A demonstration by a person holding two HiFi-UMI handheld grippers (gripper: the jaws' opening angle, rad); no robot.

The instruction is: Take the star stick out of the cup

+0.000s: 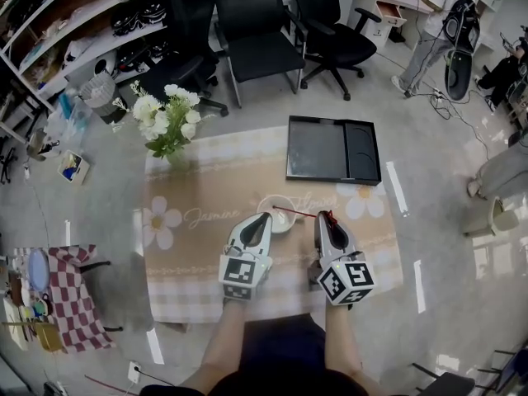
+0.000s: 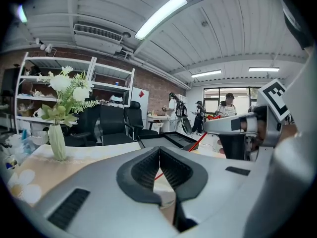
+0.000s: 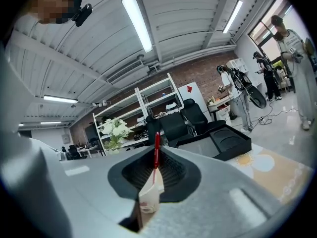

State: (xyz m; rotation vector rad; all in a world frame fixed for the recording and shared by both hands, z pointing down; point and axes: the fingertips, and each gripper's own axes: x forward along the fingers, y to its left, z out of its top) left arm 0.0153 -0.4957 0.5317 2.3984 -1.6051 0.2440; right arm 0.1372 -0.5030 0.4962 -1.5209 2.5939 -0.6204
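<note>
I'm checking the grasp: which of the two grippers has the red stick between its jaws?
The right gripper: the red stick stands pinched between its closed jaws. The left gripper has no stick in its jaws.

Table surroundings. Beige checked tablecloth (image 1: 198, 250) printed with daisies; vase of white flowers (image 1: 169, 124) at its far left corner; black two-compartment tray (image 1: 333, 149) at its far right. Beyond the table: black office chairs (image 1: 256, 35) and wall shelving (image 1: 58, 31). Near left: red-checked cloth (image 1: 70, 291).

Table (image 1: 198, 258) bare near cup (image 1: 280, 211); vase (image 1: 169, 132) far-left, tray (image 1: 333, 148) far-right (both well apart).
</note>
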